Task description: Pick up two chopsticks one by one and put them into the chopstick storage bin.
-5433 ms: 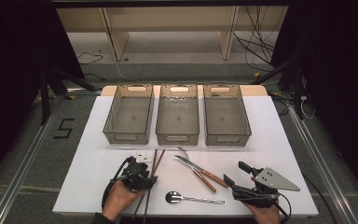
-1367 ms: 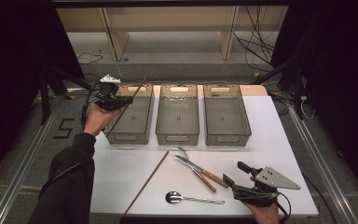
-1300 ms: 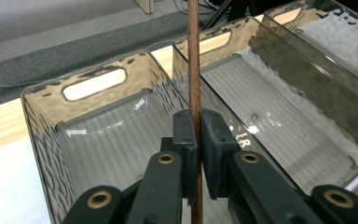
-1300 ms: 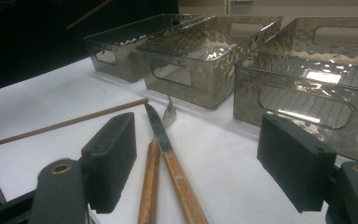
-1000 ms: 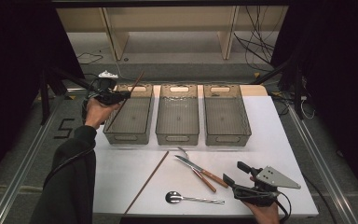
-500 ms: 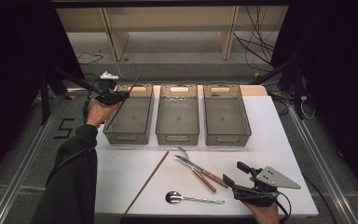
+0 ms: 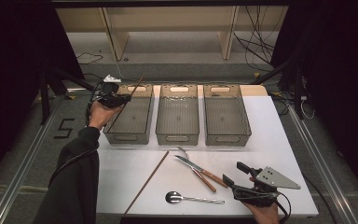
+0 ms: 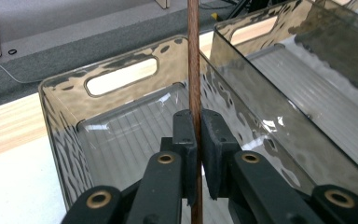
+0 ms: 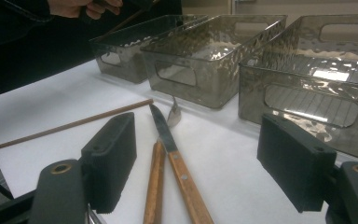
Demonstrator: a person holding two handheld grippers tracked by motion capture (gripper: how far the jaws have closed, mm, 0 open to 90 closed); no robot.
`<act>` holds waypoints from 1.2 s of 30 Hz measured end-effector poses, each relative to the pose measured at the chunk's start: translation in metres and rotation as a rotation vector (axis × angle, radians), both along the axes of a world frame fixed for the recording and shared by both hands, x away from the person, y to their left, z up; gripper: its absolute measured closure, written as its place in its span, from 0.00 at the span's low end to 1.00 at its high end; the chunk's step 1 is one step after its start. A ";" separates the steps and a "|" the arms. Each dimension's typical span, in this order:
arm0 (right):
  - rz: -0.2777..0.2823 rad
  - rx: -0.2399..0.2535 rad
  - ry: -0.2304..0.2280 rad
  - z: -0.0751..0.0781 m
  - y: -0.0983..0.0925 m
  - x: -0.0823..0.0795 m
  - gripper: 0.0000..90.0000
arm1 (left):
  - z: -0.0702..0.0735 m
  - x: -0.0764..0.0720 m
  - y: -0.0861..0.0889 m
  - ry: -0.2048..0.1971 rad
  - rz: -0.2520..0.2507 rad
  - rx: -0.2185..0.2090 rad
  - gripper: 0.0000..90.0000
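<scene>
A thin brown wooden chopstick (image 8: 195,70) is clamped between the 2 black pads of the left gripper (image 8: 198,140); the jaws are seen pressed tight on its shaft in the left gripper view, w/ the stick running upright through the grip. In the high view the left gripper (image 7: 108,95) is held over the far-left corner of the leftmost smoked-plastic rectangular bin (image 7: 129,135), and the chopstick (image 7: 131,93) is tilted across that bin's far end, above its ribbed floor, w/ its upper tip near the handle cut-out in the far wall. Whether the lower tip touches the floor can't be told.

The right gripper (image 7: 237,176) is held low, nr the table's near-right edge, well apart from the leftmost bin. Its jaws are spread wide w/ nothing between them; in the right gripper view the gap (image 9: 196,163) is seen open above the cutlery.

On the white table top (image 7: 279,140), nearer the person than the leftmost bin & to its right, a 2nd brown wooden chopstick (image 7: 147,182) is laid diagonally. Further right, a wood-handled steel knife (image 7: 200,169) is crossed over a wood-handled utensil (image 7: 196,171) whose metal head looks like a fork's. A steel spoon (image 7: 192,199) is laid nearest the table's near edge.

2 more bins of the same smoked plastic are set to the right of the leftmost bin: the middle bin (image 7: 177,136) & the right bin (image 7: 227,137), side by side in 1 row.
</scene>
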State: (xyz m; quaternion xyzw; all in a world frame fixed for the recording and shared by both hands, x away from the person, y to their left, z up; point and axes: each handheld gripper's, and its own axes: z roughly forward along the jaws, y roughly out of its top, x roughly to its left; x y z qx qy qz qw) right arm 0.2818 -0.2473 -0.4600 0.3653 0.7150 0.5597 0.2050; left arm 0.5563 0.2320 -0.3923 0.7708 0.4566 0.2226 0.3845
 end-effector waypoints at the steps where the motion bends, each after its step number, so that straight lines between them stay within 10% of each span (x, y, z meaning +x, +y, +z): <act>1: 0.002 -0.001 -0.002 0.000 0.000 0.000 0.32 | -0.001 0.000 -0.001 0.004 0.001 0.001 0.93; 9: 0.001 0.001 -0.002 0.000 0.000 0.000 0.32 | -0.009 0.001 -0.005 0.016 0.012 0.013 0.92; 18: -0.001 0.001 -0.002 0.000 0.000 0.000 0.32 | 0.005 -0.010 -0.004 0.059 0.014 -0.047 0.59; 36: -0.005 0.000 -0.001 0.000 0.001 0.000 0.32 | 0.026 -0.091 -0.027 0.098 -0.060 -0.117 0.28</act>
